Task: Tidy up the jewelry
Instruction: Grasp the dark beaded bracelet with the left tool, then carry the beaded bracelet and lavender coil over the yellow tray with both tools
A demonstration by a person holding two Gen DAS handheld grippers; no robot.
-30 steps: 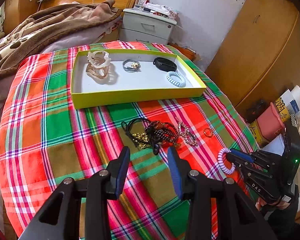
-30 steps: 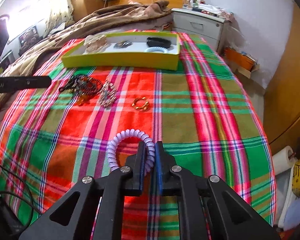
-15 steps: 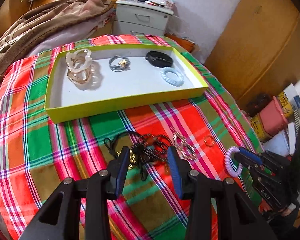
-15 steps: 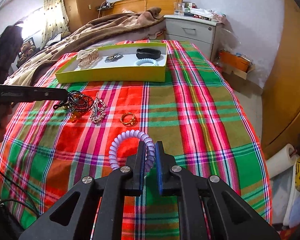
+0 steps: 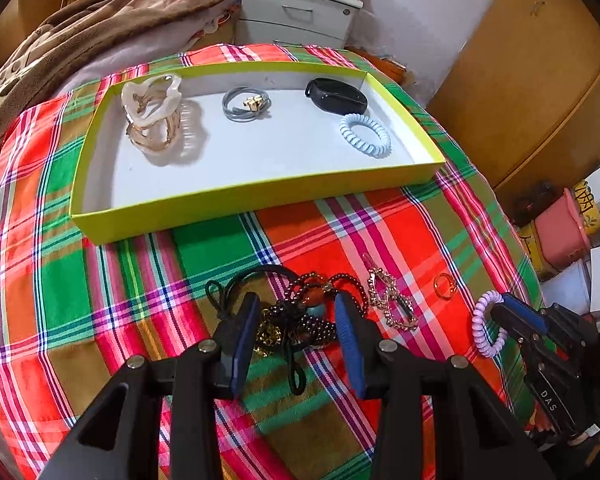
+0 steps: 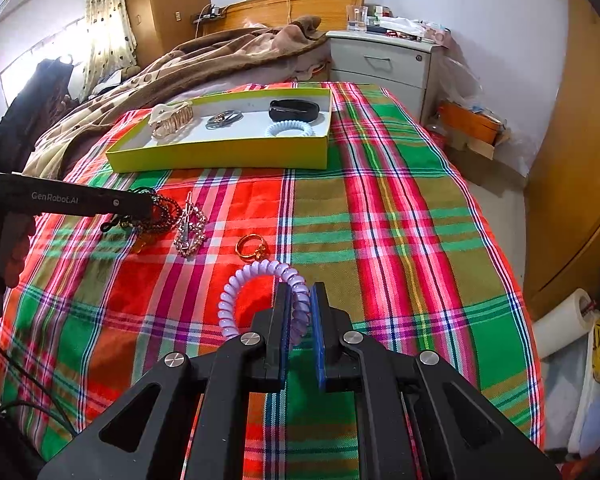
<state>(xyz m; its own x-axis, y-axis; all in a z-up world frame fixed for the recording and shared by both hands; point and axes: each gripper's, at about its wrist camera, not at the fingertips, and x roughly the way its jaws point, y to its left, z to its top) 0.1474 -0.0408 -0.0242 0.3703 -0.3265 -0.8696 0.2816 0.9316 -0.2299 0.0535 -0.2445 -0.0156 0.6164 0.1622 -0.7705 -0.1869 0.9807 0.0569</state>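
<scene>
The lilac spiral hair tie (image 6: 260,296) sits low in the frame's centre, pinched by the right claw (image 6: 300,312) above the plaid cloth (image 6: 400,220). The left claw (image 5: 296,332) (spread wide) straddles the tangled bead pile (image 5: 300,316); the yellow tray (image 5: 260,196) lies beyond, upper centre.

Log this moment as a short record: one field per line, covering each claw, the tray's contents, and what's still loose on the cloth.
left claw: open, poised over the tangled bead and cord pile
right claw: shut on the lilac spiral hair tie
yellow tray: holds hair claw clip, grey band, black band, pale blue spiral tie
loose on plaid cloth: the pile, rhinestone clip, gold ring
</scene>
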